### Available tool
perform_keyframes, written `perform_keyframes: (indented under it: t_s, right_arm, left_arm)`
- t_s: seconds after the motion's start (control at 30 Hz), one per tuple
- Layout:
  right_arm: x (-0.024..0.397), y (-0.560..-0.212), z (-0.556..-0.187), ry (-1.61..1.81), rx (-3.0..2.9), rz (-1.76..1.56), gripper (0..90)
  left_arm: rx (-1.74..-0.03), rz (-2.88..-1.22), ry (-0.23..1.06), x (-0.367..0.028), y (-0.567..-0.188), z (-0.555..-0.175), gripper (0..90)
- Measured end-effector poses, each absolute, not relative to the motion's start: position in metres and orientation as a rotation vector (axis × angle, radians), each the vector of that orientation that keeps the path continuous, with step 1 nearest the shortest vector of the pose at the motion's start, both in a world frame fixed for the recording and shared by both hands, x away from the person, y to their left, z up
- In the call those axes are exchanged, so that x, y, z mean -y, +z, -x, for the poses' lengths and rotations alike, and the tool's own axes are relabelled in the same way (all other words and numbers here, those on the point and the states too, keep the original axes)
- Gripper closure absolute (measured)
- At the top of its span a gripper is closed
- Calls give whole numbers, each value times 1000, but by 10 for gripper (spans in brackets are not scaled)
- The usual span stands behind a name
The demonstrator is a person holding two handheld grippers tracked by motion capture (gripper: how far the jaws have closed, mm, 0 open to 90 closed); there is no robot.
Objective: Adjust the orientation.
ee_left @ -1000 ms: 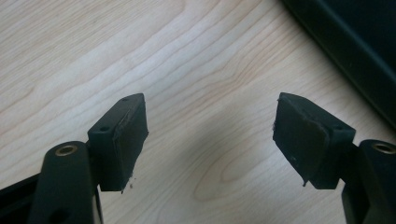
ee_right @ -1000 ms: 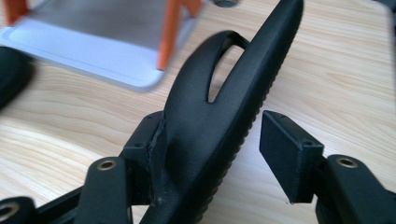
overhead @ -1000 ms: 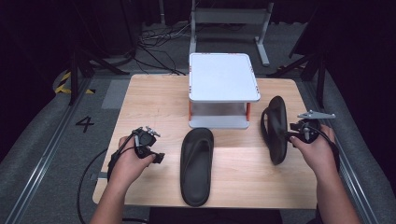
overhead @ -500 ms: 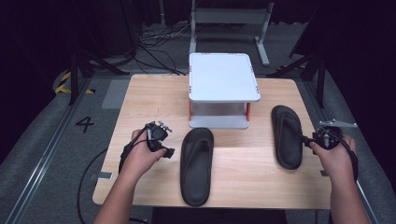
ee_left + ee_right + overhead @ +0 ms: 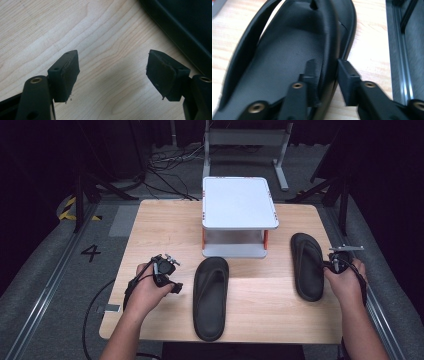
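Note:
Two black flip-flop sandals lie flat, sole down, on the wooden table (image 5: pixel 160 225). One sandal (image 5: pixel 210 297) is at the front middle, the other (image 5: pixel 306 265) at the right. My right gripper (image 5: pixel 333 266) is at the right sandal's outer edge. In the right gripper view its jaws (image 5: pixel 325 70) have just been closing and now pinch the sandal's strap (image 5: pixel 329 42), one pad inside and one outside. My left gripper (image 5: pixel 175 284) rests low beside the middle sandal with its jaws (image 5: pixel 112 72) wide apart over bare wood. That sandal's rim (image 5: pixel 180 30) runs past them.
A small white-topped stand (image 5: pixel 239 202) with orange legs sits at the table's back middle, just behind the front sandal's toe. A metal rail (image 5: pixel 402 50) runs along the table's right edge, close to my right gripper. Cables and a frame lie on the floor beyond.
The right sandal, held up on its edge a second ago, now lies flat. My right hand has moved down and toward the table's right edge. The left hand has barely shifted.

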State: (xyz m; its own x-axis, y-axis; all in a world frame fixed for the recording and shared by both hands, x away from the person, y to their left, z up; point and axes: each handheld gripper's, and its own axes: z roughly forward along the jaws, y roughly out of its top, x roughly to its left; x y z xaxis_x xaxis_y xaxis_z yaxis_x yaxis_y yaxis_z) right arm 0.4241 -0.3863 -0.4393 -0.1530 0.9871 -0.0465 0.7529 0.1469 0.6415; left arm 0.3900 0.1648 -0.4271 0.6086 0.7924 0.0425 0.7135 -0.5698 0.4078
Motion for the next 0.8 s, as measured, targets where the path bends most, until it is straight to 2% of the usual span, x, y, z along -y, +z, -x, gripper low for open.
perform_keyframes:
  t_s: [0.13,0.23,0.4,0.53,0.8]
  right_arm:
    - [383,-426,-416,634,-1926,-1678,826]
    - [377,-418,-408,647,-1948,-1641,837]
    - [355,-404,-390,700,-2021,-1549,837]
    - [317,-397,-375,768,-2167,-1426,834]
    - [263,-415,-363,694,-2305,-1294,805]
  left_arm:
    - [-1220,-2479,317,-167,-426,-389,275]
    - [-1206,-2479,319,-166,-424,-389,276]
    - [-1195,-2476,321,-163,-422,-392,276]
    - [-1168,-2488,318,-159,-421,-396,276]
    - [-1140,-2511,302,-152,-422,-398,276]
